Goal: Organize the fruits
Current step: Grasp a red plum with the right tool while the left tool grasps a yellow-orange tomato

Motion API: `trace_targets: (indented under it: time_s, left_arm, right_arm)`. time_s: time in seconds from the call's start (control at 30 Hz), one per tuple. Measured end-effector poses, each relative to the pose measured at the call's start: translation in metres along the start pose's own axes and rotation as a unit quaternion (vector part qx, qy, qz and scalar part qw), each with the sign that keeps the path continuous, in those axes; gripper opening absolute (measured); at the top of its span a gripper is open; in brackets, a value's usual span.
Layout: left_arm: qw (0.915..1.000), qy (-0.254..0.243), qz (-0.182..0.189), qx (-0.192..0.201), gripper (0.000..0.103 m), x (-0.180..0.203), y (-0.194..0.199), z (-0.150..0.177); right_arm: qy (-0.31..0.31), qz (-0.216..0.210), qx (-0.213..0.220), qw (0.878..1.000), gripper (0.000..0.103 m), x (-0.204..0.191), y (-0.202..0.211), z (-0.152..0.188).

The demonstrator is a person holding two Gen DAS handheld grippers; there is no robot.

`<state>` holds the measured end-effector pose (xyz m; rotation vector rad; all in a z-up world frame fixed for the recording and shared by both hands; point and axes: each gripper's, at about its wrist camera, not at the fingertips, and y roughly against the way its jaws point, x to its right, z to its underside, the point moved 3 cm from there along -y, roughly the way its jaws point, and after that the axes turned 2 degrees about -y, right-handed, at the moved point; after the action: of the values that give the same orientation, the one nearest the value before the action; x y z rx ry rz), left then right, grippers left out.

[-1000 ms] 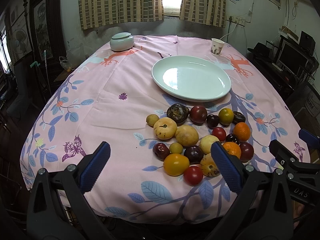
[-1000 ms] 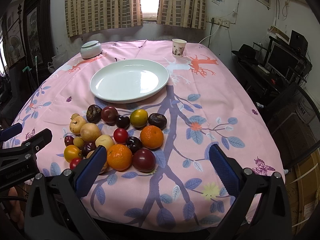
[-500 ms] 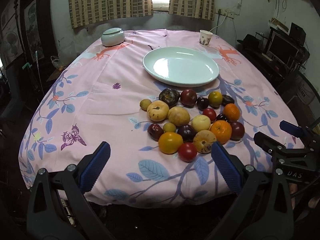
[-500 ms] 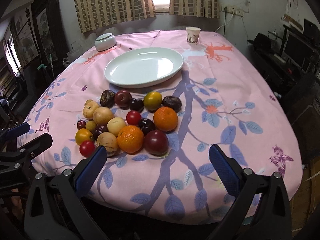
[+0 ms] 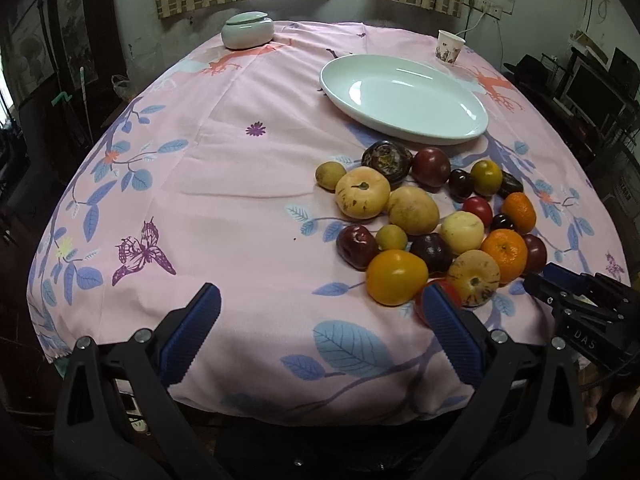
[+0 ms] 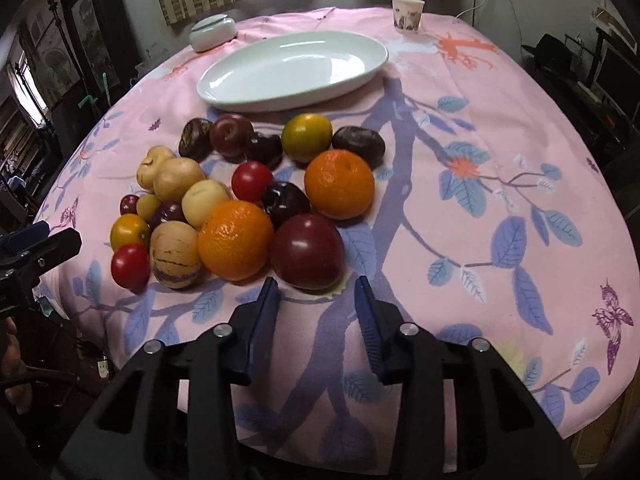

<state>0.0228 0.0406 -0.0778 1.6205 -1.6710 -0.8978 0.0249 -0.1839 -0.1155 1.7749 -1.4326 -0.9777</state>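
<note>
On the pink-clothed table [image 6: 500, 128] I see my right hand-held gripper [image 6: 316, 300], jaws closing on nothing, just near of the dark red plum [image 6: 307, 252]; left hand-held gripper [image 5: 320, 320] stands apart, farther left.

A heap of fruit [image 6: 248, 196] lies on the table [image 6: 480, 240], just in front of the plate [image 6: 292, 68]. Behind the plate stand a lidded bowl [image 6: 213, 33] to the left and a cup [image 6: 407, 13] to the right.
</note>
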Motion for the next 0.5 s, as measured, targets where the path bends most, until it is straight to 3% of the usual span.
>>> trace_targets:
  time_s: [0.23, 0.5]
  left_arm:
    - [0.9998, -0.009, 0.005, -0.019, 0.101, 0.003, -0.016, 0.001]
    - [0.9994, -0.008, 0.008, -0.032, 0.101, 0.004, -0.029, 0.001]
  right_arm:
    - [0.003, -0.017, 0.008, 1.0, 0.042, 0.001, -0.013, -0.01]
    - [0.015, -0.007, 0.013, 1.0, 0.04, 0.0, -0.021, -0.022]
